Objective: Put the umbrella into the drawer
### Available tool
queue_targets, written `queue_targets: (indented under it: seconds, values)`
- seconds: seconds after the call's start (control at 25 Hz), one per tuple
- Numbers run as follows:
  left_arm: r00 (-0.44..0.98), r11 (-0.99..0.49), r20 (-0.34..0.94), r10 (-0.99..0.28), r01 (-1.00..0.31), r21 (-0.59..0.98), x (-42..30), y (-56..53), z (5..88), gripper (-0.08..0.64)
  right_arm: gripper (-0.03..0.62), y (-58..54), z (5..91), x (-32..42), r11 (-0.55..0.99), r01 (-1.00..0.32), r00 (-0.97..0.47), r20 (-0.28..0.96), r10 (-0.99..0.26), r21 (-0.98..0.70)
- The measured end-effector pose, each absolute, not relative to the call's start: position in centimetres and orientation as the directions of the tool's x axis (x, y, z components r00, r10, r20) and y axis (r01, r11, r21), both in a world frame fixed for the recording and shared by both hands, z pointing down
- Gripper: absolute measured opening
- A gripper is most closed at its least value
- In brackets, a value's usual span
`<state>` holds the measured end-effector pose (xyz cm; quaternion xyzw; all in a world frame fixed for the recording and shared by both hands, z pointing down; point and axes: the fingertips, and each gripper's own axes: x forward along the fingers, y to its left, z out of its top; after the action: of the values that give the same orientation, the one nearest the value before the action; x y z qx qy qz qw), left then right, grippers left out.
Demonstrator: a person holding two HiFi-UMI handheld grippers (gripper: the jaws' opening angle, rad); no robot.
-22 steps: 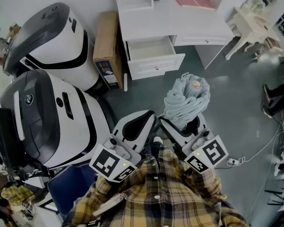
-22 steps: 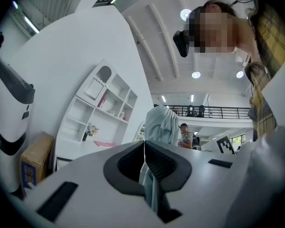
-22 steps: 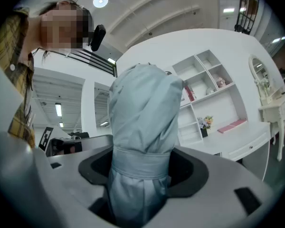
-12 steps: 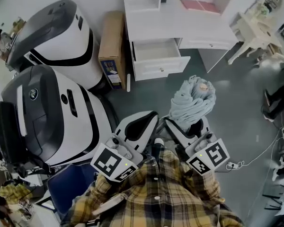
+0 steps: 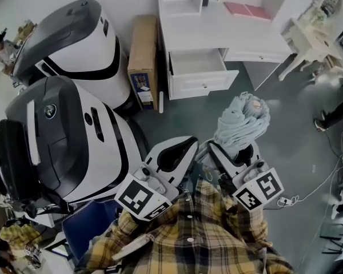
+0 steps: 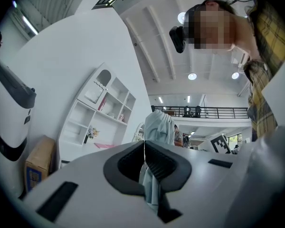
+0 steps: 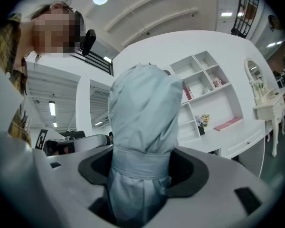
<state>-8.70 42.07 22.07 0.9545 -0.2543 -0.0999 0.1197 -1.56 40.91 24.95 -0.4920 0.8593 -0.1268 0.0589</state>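
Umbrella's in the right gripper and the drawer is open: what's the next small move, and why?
Probably carry the right gripper forward toward the drawer. Its jaws are clamped on the folded umbrella, held upright and well short of the white desk; the drawer stands pulled out and looks empty, so only the approach remains.

Cardboard box leans beside white-and-black machine

Pale blue umbrella, white drawer, yellow plaid shirt
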Motion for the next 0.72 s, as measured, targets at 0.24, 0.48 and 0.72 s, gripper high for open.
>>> queue_targets:
  seconds: [0.24, 0.48, 0.72]
  values:
    - [0.851, -0.84, -0.119, -0.511, -0.465, 0.28, -8.9, 40.8, 22.6, 0.021, 0.314, 39.3, 25.8, -1.6, 0.483, -0.824, -0.515, 0.036, -0.857, -0.296]
    - [0.836, -0.826, -0.119, -0.535, -0.489, 0.279, -8.7, 37.9, 22.9, 0.021, 0.314, 36.4, 26.5, -1.4, 0.503, -0.803, -0.545, 0.051, -0.837, -0.32]
    - [0.83, -0.814, -0.102, -0.548, -0.501, 0.295, -6.4, 32.5, 23.7, 0.021, 0.314, 31.2, 27.0, 0.6, 0.518, -0.782, -0.571, 0.064, -0.819, -0.345]
